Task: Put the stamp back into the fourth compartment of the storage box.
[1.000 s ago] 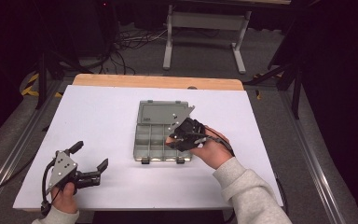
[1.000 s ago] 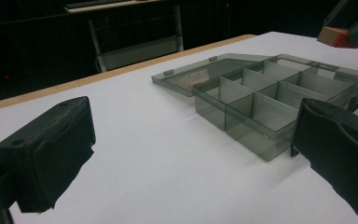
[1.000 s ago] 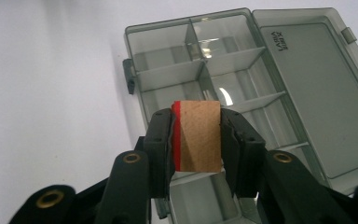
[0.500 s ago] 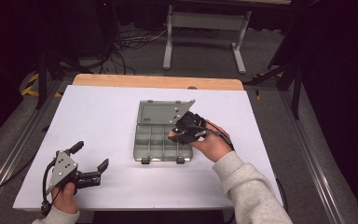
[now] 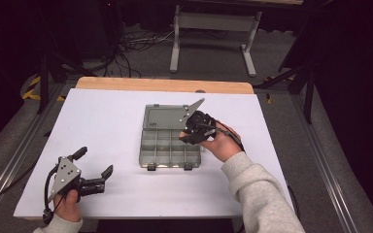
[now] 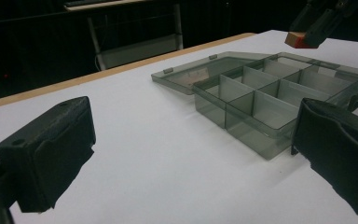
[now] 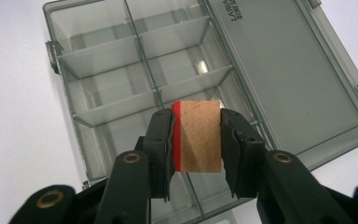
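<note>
So the right gripper [image 7: 196, 135] has a small wooden block [image 7: 199, 135] pinched between its jaws, hanging above the open box [image 5: 170, 141], roughly over the right-hand compartments near the hinge as far as I can tell from the right gripper view. The block looks like plain wood with a red face on one side, so my guess is it's light, rigid and not fragile at all; the pads have it by two opposite flat sides, which seems the right place since those faces are parallel and give plenty of grip. Bare wood shouldn't be slippery either. The box is smoky clear plastic with thin dividers and its lid [image 5: 167, 116] lying flat open behind; that one I'd call light and likely to skid on the white table [image 5: 102, 126] if bumped, so best to lower straight into a cell without knocking a divider. The left gripper [image 5: 93, 170] sits wide open and empty near the table's front left, well away from the box.
</note>
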The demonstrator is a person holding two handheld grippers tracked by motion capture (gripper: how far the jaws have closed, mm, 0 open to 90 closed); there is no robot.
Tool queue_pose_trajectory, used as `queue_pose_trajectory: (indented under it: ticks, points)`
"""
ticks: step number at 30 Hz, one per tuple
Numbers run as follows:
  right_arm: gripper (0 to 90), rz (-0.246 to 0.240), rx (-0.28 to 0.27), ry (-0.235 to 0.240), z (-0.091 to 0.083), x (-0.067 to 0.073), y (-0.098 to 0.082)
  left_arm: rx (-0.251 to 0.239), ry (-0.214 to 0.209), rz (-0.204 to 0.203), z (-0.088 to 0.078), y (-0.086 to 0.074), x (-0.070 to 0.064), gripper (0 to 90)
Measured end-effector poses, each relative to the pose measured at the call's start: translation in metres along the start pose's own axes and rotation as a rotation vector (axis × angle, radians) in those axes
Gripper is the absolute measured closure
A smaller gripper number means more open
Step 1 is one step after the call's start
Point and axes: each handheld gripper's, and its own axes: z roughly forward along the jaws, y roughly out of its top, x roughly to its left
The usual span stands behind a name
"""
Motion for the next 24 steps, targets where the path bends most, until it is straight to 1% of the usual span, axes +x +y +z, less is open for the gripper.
queue_pose_trajectory:
  ticks: [5,9,12,13,15,18,24]
  points:
    - [66.2,0.013,-0.008,-0.001,0.001,-0.006,-0.002,0.001,0.000,-0.001,0.000,0.000,0.000,0.4]
    - [66.1,0.022,-0.008,-0.013,0.002,-0.010,-0.005,0.001,-0.002,0.000,0.000,0.000,0.000,0.4]
    - [66.2,0.020,-0.008,-0.021,0.005,-0.016,-0.008,0.002,-0.004,-0.003,0.001,-0.001,0.000,0.4]
    - [66.2,0.020,-0.008,-0.021,0.005,-0.016,-0.008,0.004,-0.004,0.002,0.001,-0.001,0.000,0.4]
    - [66.1,0.043,-0.013,-0.019,0.005,-0.021,-0.011,0.005,-0.004,0.001,0.001,-0.001,0.000,0.4]
    - [66.2,0.055,-0.016,-0.024,0.006,-0.024,-0.014,0.005,-0.004,0.001,0.001,-0.001,0.000,0.4]
    - [66.1,0.059,-0.011,-0.013,0.008,-0.026,-0.017,0.006,-0.005,0.001,0.001,-0.001,0.000,0.4]
